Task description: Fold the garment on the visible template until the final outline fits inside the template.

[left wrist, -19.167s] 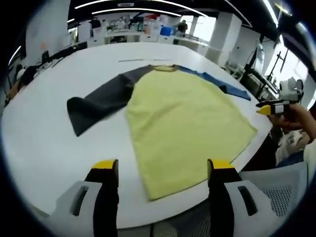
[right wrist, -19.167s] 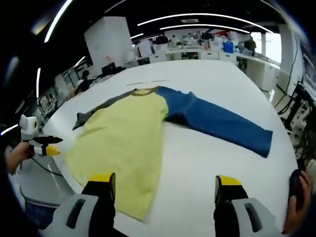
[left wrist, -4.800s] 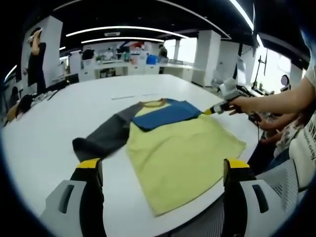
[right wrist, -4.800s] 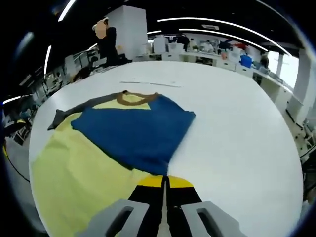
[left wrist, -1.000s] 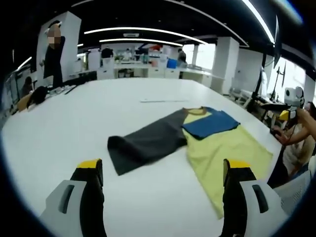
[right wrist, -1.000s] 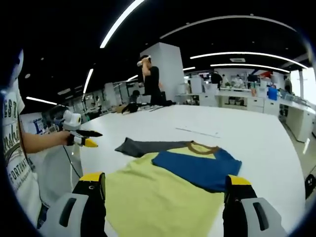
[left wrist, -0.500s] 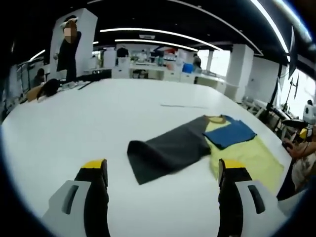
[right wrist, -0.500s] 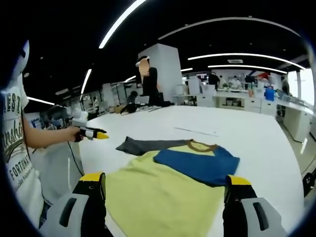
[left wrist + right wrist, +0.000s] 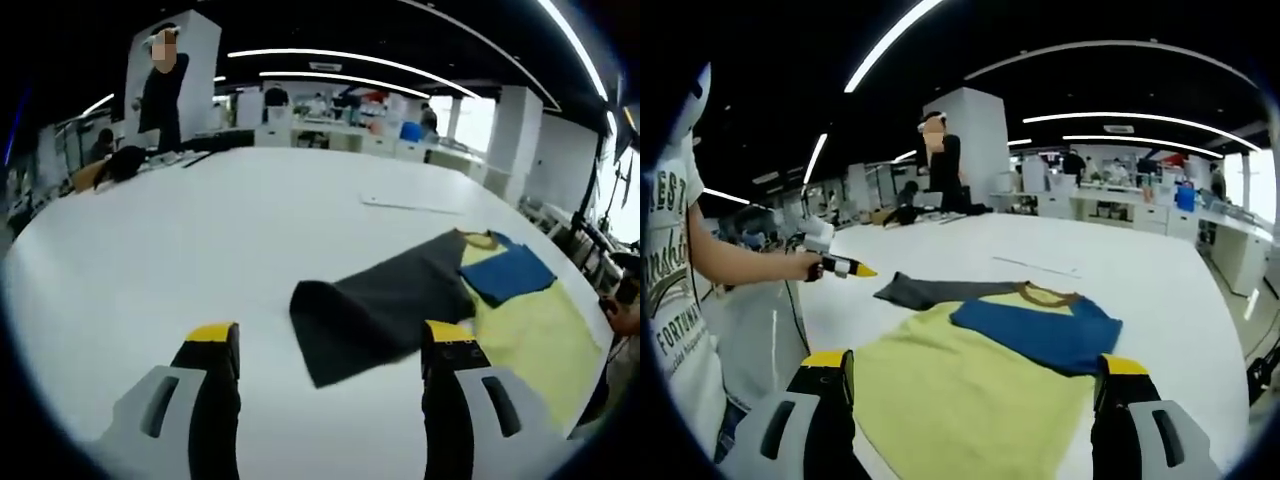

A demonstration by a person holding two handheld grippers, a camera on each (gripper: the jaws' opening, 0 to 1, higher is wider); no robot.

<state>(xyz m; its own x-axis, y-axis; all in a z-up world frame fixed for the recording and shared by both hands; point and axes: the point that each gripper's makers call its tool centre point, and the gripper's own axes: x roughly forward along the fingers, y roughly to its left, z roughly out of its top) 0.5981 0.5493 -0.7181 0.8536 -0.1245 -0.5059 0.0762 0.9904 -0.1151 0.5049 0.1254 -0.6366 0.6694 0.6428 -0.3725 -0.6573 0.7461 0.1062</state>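
Left gripper view, read from left to right: bare white table (image 9: 200,230), then the left gripper (image 9: 328,350) with jaws spread wide and nothing between them, then the shirt's grey sleeve (image 9: 375,305) lying flat and stretched out, then the blue sleeve (image 9: 508,273) folded across the yellow body (image 9: 530,335) near the table's edge.

Right gripper view, left to right: a person's hand (image 9: 800,265) holds the left gripper just beside the grey sleeve's cuff; the right gripper (image 9: 970,395) hangs wide apart and empty over the yellow hem.

Judging by this, one sleeve is folded in. The grey sleeve and the body folds remain. No template outline is clear enough to identify.
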